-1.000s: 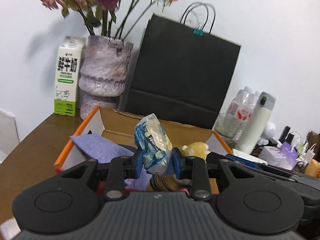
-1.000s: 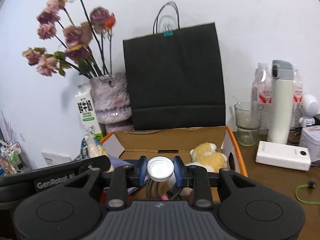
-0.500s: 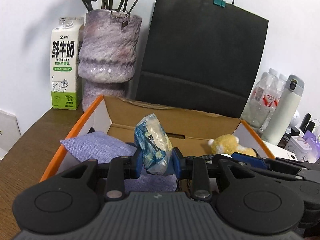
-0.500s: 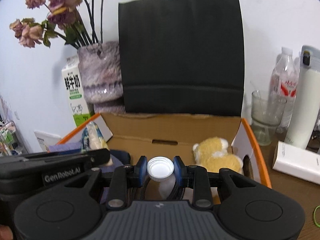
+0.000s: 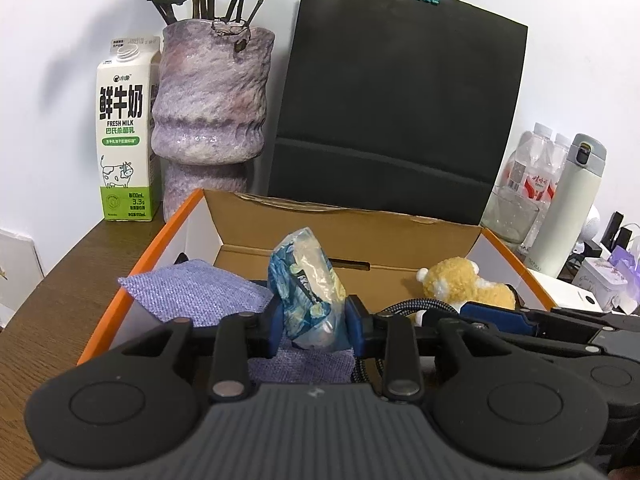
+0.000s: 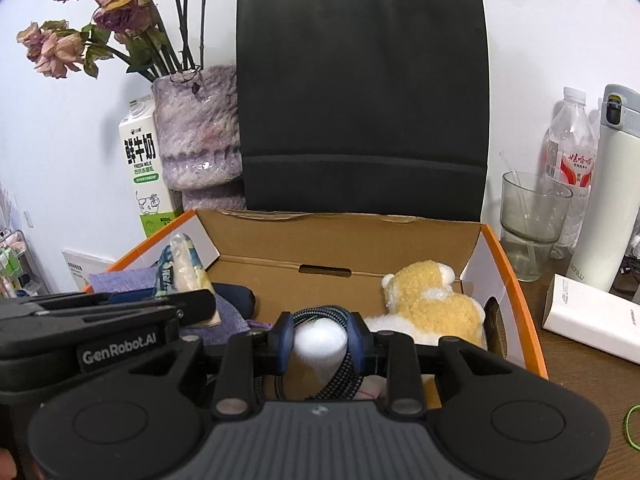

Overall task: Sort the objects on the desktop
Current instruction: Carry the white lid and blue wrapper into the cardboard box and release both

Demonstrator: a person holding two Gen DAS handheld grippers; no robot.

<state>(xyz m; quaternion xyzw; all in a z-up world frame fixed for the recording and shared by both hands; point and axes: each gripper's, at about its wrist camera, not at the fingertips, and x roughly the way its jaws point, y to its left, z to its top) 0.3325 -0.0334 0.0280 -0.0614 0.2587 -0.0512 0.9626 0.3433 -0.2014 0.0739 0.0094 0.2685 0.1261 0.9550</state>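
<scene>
Over the open cardboard box (image 5: 404, 240), the left gripper (image 5: 316, 322) has its jaws easing apart, snack packet (image 5: 306, 280) upright between them; beside it, the right gripper (image 6: 320, 340) clamps a white bottle (image 6: 320, 344).

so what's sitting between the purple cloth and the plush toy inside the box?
The snack packet, standing between the left tongs, whose jaws are opening, plus a braided cable beside the plush toy. Left wrist view shows it.

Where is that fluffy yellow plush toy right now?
The fluffy yellow plush toy lies inside the open orange-edged cardboard box, at its right end, just right of the right gripper, with the black paper bag standing behind.
</scene>
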